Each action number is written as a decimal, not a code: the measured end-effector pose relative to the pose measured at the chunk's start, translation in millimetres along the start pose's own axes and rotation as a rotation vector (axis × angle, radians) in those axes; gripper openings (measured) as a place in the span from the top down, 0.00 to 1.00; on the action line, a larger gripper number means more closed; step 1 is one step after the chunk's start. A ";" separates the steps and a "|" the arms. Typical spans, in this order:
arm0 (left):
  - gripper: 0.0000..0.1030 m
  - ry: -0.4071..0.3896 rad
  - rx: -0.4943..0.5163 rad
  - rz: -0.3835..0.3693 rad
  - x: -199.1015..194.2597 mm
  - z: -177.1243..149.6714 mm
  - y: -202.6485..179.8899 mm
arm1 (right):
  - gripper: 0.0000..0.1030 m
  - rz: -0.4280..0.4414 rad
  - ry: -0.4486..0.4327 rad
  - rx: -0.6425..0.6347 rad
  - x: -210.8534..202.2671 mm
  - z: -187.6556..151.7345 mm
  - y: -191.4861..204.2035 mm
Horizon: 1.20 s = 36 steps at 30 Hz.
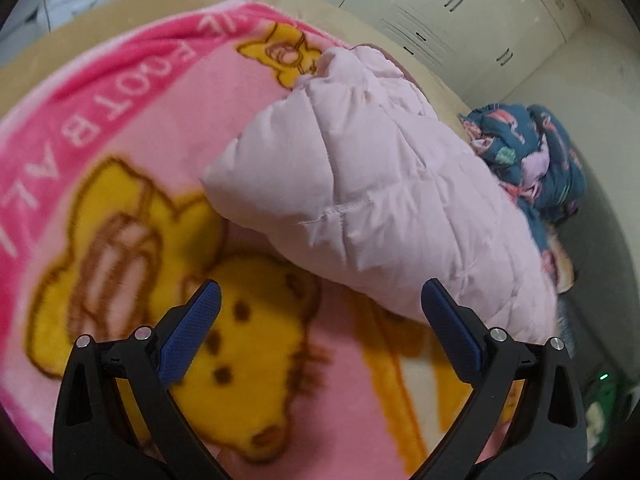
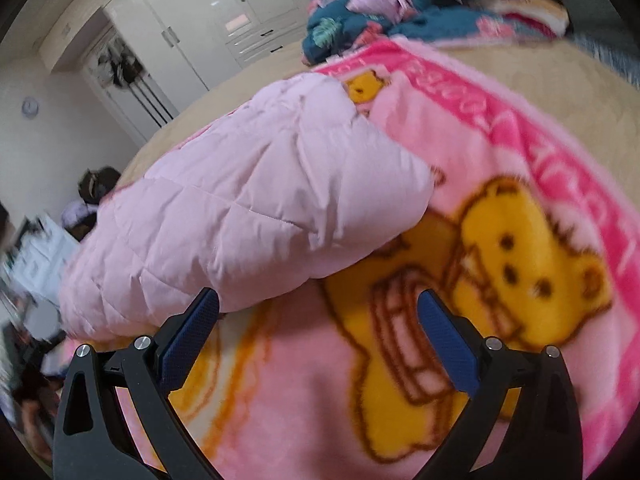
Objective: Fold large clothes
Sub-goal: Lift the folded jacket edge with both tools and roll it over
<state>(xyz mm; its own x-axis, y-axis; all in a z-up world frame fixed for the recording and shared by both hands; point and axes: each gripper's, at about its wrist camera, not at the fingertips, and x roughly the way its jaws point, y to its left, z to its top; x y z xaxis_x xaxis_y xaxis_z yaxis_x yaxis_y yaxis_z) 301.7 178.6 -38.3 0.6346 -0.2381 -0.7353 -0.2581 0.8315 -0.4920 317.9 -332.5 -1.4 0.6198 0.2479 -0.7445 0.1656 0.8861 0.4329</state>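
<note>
Left gripper [image 1: 320,304] and right gripper [image 2: 318,308] gaped wide, empty | pale pink quilted jacket [image 1: 380,184] lay centre-frame on pink bear blanket [image 1: 120,160] | puffy, light, slippery; likely best pinched at hem corner.

The pink blanket [image 1: 120,128] blurs, so its lettering reads only partly; the padded jacket [image 2: 248,216] hides part of its bear print and runs off the left wrist view's right edge.

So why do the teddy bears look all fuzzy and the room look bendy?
Left wrist view: the yellow bear print on the pink fleece blanket is smeared by motion blur, and the white wardrobe curves from fisheye distortion. Right wrist view: the blanket is slightly blurred, and the edges darken.
</note>
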 end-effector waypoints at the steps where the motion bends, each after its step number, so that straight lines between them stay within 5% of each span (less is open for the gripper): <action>1: 0.09 0.004 -0.021 -0.013 2.9 1.6 0.6 | 0.04 0.016 0.009 0.055 4.5 1.4 -5.6; 8: 0.09 -0.006 -0.152 -0.055 23.0 15.9 9.6 | 0.04 0.080 0.012 0.276 24.5 16.5 -31.9; 31: 0.08 -0.039 -0.219 -0.065 78.8 47.7 6.2 | 0.05 0.188 0.055 0.242 87.9 50.2 -13.6; 36: 0.12 -0.047 -0.174 -0.051 77.5 50.8 0.0 | 0.30 0.200 0.056 0.172 84.4 55.7 -8.3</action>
<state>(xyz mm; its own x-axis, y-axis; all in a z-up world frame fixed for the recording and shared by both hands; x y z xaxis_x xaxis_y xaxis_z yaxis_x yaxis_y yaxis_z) 387.8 185.7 -71.5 0.6823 -0.2510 -0.6866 -0.3442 0.7183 -0.6047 411.6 -340.8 -39.5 0.6109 0.4367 -0.6604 0.1748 0.7391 0.6505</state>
